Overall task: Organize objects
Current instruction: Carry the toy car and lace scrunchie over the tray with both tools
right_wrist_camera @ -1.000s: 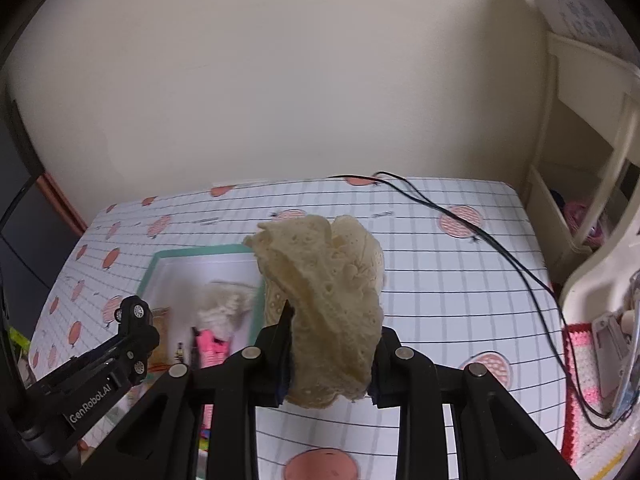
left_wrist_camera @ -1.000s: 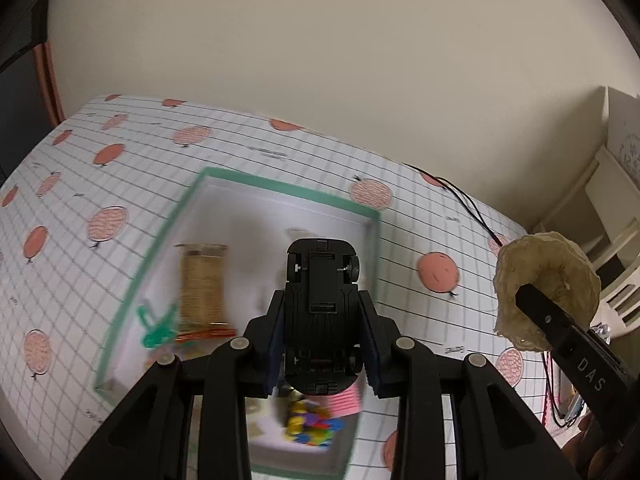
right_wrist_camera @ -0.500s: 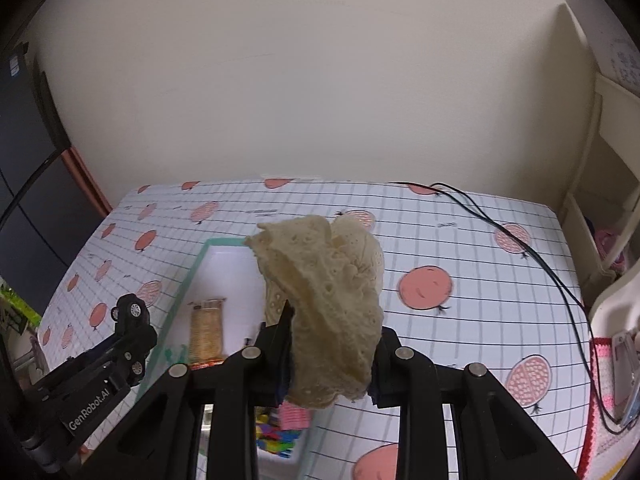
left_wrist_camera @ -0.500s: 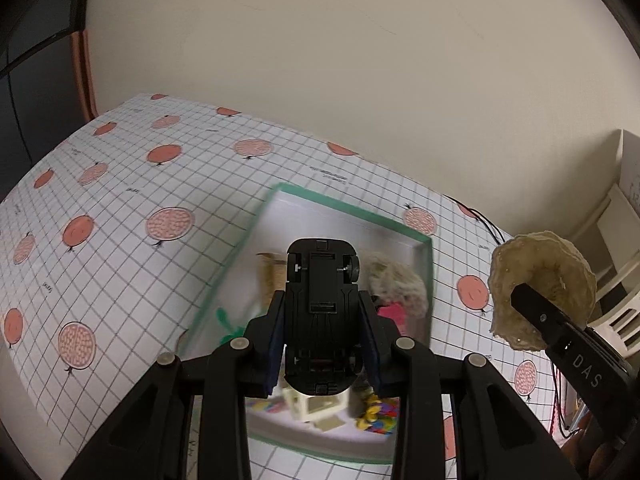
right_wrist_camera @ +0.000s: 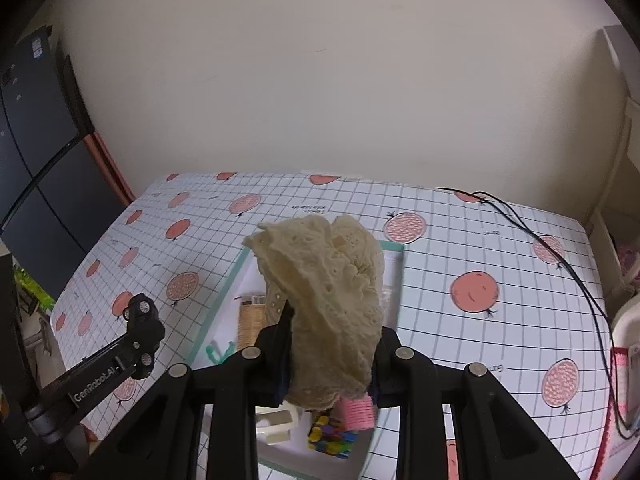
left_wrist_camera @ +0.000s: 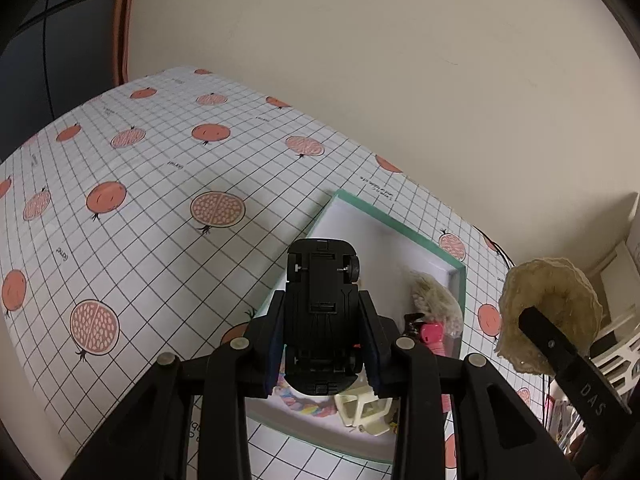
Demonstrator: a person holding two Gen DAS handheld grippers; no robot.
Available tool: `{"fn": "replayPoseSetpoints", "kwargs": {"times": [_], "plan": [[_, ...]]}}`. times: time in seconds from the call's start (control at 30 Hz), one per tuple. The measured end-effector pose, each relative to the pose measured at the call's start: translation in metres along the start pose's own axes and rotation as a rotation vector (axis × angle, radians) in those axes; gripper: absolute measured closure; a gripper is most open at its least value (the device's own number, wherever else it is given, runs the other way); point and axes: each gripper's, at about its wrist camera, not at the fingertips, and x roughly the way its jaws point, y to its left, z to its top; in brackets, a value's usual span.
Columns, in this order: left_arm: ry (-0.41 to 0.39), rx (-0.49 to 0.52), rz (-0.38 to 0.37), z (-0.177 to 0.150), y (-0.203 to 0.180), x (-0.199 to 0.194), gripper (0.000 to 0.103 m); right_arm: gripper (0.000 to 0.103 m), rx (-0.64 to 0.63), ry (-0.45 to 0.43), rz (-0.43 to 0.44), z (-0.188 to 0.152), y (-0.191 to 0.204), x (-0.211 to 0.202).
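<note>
Toy car (left_wrist_camera: pixel 322 316) and lace cloth (right_wrist_camera: pixel 326 304) both held aloft over the green-rimmed tray (left_wrist_camera: pixel 400 229).
Left gripper (left_wrist_camera: pixel 322 334) clamps the black car belly-up by its flanks above the tray's left edge; right gripper (right_wrist_camera: pixel 330 354) pinches the bunched cream cloth above the tray's middle. Risks, as I judge them: the car's smooth plastic sides could slip or twist out and drop onto the pomegranate tablecloth (left_wrist_camera: pixel 160 208); the loose cloth could drape over the yellow frame toy (left_wrist_camera: pixel 364 410) or snag it when let go.
</note>
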Motion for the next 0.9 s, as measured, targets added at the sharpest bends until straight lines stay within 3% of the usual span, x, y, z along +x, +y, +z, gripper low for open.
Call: {"fn": "replayPoseSetpoints", "kwargs": {"times": [0.9], "plan": [[0.055,0.062,0.053,-0.014,-0.011,0.036,0.068,0.072,-0.071,0.119,-0.009,-0.029,0.019,0.058]]}}
